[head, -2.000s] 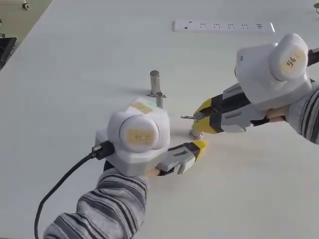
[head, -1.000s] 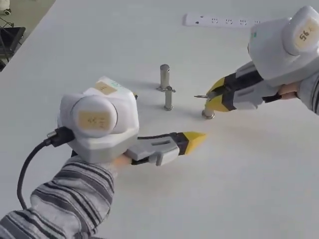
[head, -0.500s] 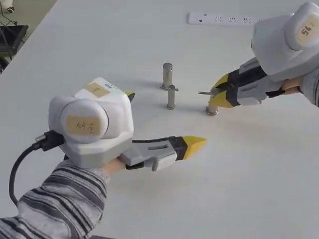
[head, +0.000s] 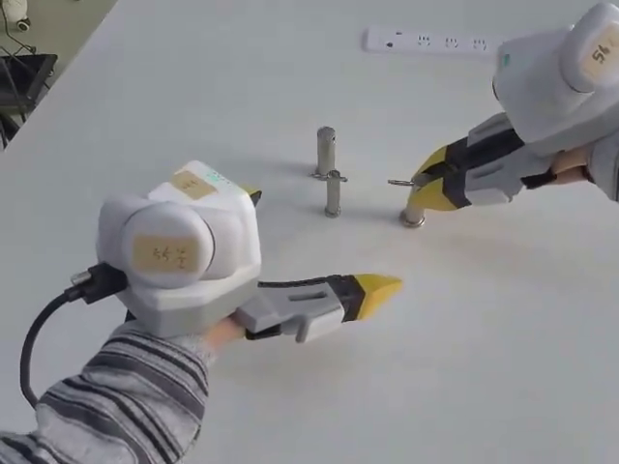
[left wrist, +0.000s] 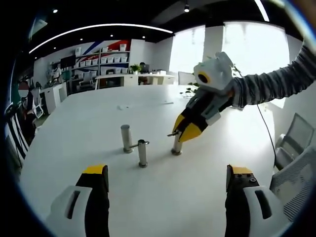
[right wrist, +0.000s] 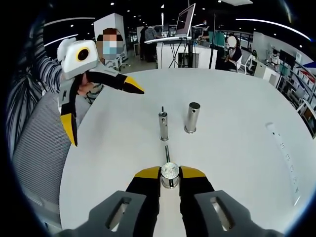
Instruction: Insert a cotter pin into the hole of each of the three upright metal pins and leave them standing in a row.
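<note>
Three upright metal pins stand on the white table. The far pin (head: 326, 150) is bare. The middle pin (head: 334, 193) has a cotter pin through its top. My right gripper (head: 423, 184) is shut on a cotter pin (head: 397, 182) right at the top of the third pin (head: 414, 213). In the right gripper view the cotter pin (right wrist: 167, 153) pokes forward past that pin's head (right wrist: 170, 173), which sits between the jaws. My left gripper (head: 319, 239) hangs open in front of the pins, with nothing between its fingers (left wrist: 96, 173).
A white power strip (head: 435, 42) lies at the far side of the table. The table's left edge (head: 58, 92) runs diagonally, with floor beyond. Bare tabletop surrounds the pins. Desks, shelves and people stand in the office behind.
My left gripper has drawn back from the pins toward the person. My right gripper stays at the third pin with the cotter pin. The head camera has shifted a little.
</note>
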Available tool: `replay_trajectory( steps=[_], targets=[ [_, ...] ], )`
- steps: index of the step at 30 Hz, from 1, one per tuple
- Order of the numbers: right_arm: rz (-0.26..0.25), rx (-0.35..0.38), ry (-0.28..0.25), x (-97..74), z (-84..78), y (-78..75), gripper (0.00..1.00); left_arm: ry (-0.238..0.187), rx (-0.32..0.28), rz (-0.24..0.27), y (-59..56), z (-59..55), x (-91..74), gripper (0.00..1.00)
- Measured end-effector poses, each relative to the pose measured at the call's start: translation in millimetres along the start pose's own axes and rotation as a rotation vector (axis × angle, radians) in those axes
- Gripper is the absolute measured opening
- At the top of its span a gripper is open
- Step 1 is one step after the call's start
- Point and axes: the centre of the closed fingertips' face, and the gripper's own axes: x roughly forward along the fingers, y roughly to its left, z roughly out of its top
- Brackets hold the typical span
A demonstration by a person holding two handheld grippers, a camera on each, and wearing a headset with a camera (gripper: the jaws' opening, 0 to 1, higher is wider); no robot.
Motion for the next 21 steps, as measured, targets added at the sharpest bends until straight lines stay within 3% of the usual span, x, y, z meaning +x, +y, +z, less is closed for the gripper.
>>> replay_trajectory(
  steps=[9,13,18,21],
  targets=[
    [0.0,0.014,-0.005,0.3,0.7,-0.1,0.09,0.003,0.002,-0.008,-2.9,-0.1,-0.2,0.99],
    [-0.011,-0.027,-0.01,0.1,1.2,-0.2,0.09,0.006,0.004,-0.01,-3.2,-0.6,-0.6,0.99],
    [-0.022,-0.01,-0.019,-3.5,5.3,-1.6,0.19,0.005,0.006,-0.017,-4.1,0.1,-2.1,0.99],
    [-0.034,0.036,-0.057,-7.6,14.2,-2.6,0.24,0.004,0.028,-0.011,-3.6,1.2,-4.1,0.99]
  ],
)
